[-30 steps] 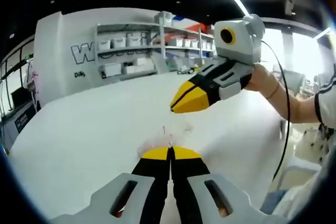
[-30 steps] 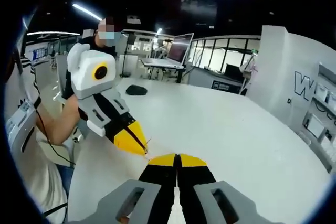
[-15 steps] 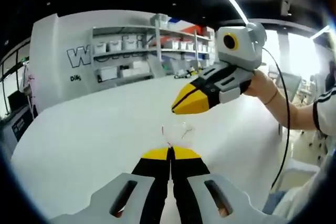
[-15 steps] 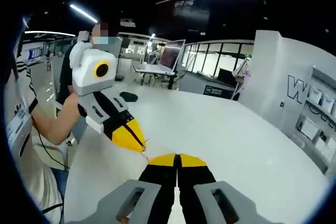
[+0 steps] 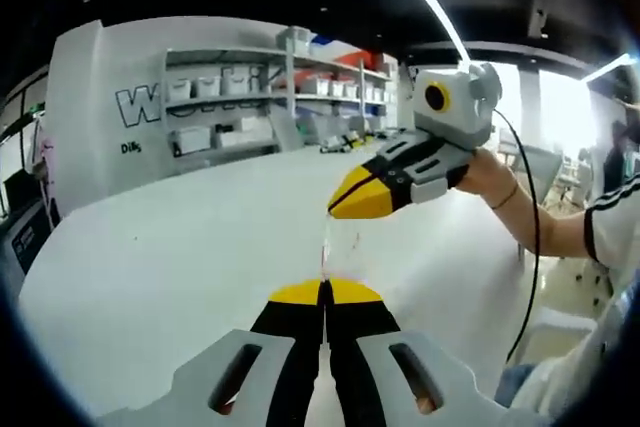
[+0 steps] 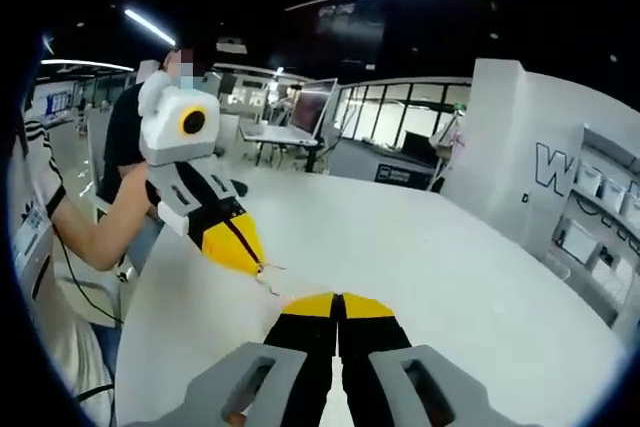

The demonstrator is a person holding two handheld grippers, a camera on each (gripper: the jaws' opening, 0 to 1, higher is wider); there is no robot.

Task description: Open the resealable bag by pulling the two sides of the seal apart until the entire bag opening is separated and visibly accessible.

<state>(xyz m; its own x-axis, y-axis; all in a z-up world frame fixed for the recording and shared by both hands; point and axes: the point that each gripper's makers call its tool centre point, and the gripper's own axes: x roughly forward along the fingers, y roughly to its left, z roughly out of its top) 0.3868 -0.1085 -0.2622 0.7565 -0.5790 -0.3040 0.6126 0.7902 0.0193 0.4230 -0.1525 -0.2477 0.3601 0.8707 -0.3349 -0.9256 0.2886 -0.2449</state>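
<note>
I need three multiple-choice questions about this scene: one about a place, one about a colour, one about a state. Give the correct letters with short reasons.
1. Where is the clear bag?
A. flat on the table
B. stretched between both grippers
C. on a shelf

2. What colour are the jaw tips of the left gripper?
A. yellow
B. red
C. white

3. How do the jaws of the right gripper stand?
A. wide open
B. shut on the bag
C. hidden

Answers:
1 B, film spans both tips above the white table.
2 A, yellow tips.
3 B, no gap; bag edge at the tips.
</note>
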